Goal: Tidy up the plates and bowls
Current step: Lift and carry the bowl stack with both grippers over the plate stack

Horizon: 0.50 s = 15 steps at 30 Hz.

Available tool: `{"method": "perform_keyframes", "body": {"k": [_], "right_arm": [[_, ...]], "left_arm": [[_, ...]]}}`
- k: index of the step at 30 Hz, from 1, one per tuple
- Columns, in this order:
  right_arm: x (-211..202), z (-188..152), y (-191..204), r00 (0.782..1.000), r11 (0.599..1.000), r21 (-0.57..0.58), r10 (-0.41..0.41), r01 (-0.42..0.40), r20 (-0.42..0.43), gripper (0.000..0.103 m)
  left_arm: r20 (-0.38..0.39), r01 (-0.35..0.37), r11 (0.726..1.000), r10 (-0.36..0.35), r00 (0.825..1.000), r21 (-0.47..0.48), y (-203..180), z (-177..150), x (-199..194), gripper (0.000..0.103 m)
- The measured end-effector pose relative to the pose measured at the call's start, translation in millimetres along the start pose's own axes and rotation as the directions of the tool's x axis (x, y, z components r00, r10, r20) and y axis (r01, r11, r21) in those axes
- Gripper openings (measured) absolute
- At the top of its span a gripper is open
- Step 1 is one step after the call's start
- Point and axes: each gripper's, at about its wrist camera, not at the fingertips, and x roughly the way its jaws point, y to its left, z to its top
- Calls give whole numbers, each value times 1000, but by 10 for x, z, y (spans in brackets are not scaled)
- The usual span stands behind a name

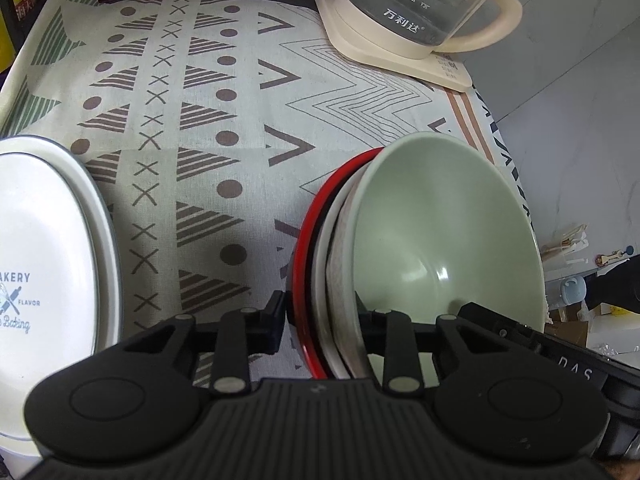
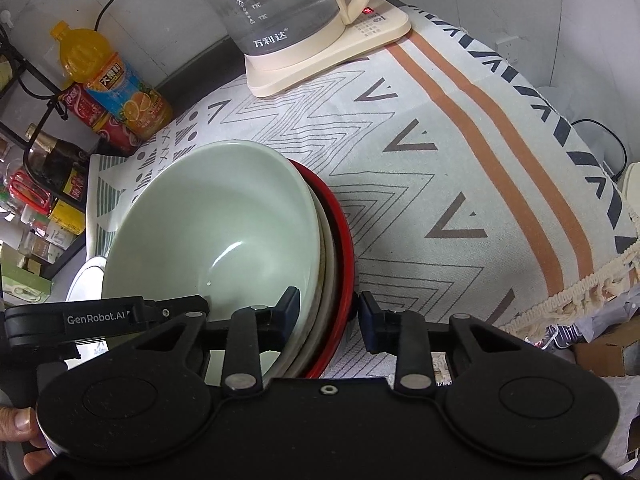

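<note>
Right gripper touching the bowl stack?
Touching. The right wrist view shows one finger inside the green bowl against its wall, the other finger beside the red rim.

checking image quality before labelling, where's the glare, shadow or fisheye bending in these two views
Left wrist view: a soft highlight sits low inside the green bowl, a dark shadow falls on the patterned cloth beside the white oval dish, and the kettle bows near the top edge. Right wrist view: an arc of glare lies in the green bowl, and the cloth's orange stripes curve strongly; corners vignette black.
</note>
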Motion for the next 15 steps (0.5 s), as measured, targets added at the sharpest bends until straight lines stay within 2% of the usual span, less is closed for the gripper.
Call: {"method": "perform_keyframes", "body": {"k": [15], "right_arm": [[-316,118,254,997,999,-36,25,-22,73,31]], "left_arm": [[69,8,1000,-10,998,28,-24,110,-437,29]]}}
